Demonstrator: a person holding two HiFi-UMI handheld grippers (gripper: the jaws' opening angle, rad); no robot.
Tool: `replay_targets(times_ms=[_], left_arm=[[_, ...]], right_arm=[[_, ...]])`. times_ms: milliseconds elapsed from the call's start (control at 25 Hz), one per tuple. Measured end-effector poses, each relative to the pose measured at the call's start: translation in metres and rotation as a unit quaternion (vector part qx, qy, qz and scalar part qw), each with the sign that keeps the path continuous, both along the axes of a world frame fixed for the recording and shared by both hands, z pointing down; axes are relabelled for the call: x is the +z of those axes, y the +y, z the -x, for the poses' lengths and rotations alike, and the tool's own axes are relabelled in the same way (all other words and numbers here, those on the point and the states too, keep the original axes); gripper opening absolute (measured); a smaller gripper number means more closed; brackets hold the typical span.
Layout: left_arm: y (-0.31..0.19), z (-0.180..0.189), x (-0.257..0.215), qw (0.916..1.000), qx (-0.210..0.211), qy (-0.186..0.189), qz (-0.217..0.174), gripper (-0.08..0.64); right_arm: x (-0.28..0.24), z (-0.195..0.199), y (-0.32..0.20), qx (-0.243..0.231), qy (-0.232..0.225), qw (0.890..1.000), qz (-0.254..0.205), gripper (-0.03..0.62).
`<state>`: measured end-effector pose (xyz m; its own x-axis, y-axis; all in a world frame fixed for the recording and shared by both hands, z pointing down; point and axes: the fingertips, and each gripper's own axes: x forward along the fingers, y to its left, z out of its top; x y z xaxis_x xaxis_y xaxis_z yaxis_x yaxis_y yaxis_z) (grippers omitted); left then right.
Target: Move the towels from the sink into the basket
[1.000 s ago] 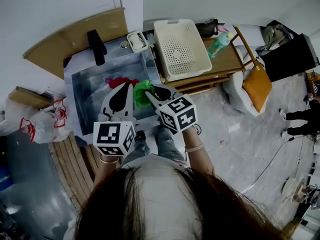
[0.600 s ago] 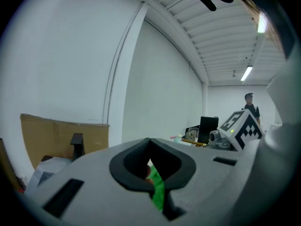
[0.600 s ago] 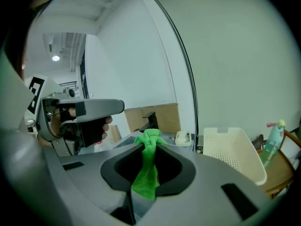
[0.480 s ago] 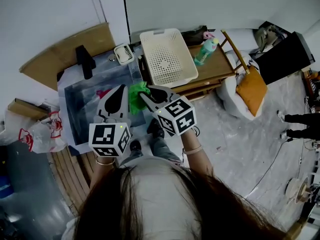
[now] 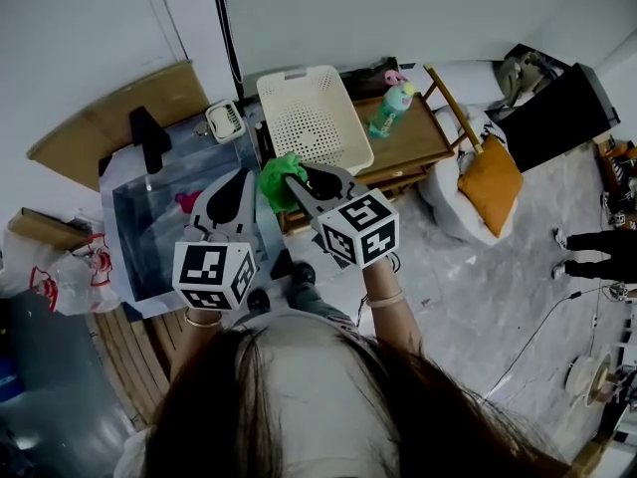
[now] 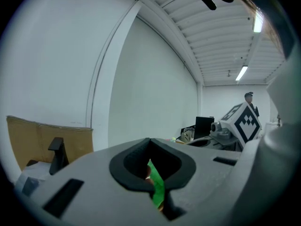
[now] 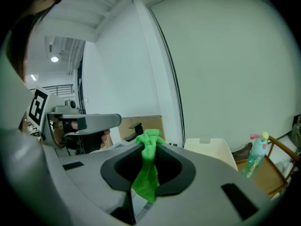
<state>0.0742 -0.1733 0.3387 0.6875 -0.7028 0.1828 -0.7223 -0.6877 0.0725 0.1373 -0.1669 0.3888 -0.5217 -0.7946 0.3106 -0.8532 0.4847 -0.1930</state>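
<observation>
- Sink (image 5: pixel 139 237): its right part is hidden behind the left claw (image 5: pixel 245 174), which is closed and empty.
- Basket (image 5: pixel 314 118): its near-left corner is covered by the green towel (image 5: pixel 279 174).
- Green towel: pinched in the right claw (image 5: pixel 296 179), held up between sink and basket.
- Red towel (image 5: pixel 186 202): only a scrap shows in the sink.

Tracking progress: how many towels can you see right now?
2: a green towel in the right hand-held gripper, a red towel in the sink. Others may be hidden.
</observation>
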Motion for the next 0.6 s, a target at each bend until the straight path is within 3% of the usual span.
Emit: replay_targets(times_ms=[240, 600], left_arm=[[-0.010, -0.025, -0.002, 0.9999, 0.010, 0.002, -0.003, 0.003], [-0.020, -0.053, 0.002, 0.9999, 0.014, 0.001, -0.002, 0.003]], right_arm=[[-0.010, -0.035, -0.014, 0.013, 0.008, 1.000, -0.014, 0.083], [-0.003, -0.080, -0.046, 0.024, 0.056, 0.998, -0.021, 0.083]])
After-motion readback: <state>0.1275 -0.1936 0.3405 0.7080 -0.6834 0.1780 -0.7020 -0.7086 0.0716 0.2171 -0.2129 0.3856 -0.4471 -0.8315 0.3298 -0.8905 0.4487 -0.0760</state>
